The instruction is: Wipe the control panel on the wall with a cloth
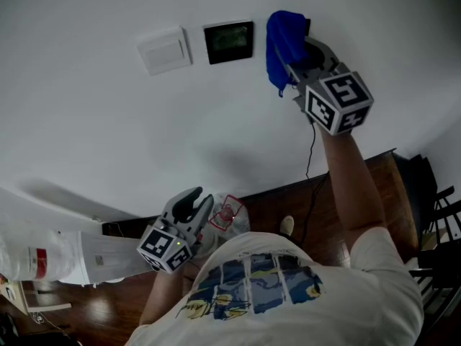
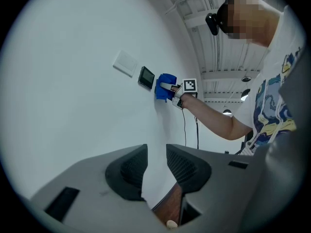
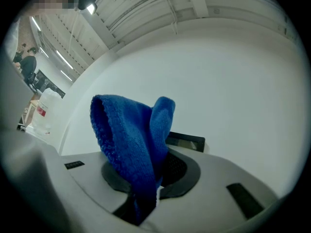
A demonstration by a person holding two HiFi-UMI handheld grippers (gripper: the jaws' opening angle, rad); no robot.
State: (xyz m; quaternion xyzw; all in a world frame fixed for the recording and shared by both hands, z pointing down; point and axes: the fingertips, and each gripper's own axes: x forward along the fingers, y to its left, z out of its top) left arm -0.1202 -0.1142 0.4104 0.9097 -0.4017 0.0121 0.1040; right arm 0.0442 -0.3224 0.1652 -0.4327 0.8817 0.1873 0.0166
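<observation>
Pinched tight in the right hand-held gripper (image 1: 292, 67), the bunched cloth (image 1: 282, 38) could drag loose against the panel (image 1: 229, 42) — the left hand-held gripper (image 1: 200, 199), slightly parted, holds nothing.

Head view: control panel (image 1: 229, 42) on the wall (image 1: 108, 121), upper centre of frame; switch plate (image 1: 165, 50) just left of it. Cloth (image 1: 283, 45) just right of the control panel, upper right, pinched between the right gripper (image 1: 301, 58) jaws. It looks just off the panel edge, can't tell if touching. Cable (image 1: 311, 150) runs down the wall below that gripper toward the floor (image 1: 346, 193). Left gripper (image 1: 193, 206) lower centre, well apart from the panel, nothing between its jaws. Right gripper view: panel sits behind the cloth, centre-right of frame
</observation>
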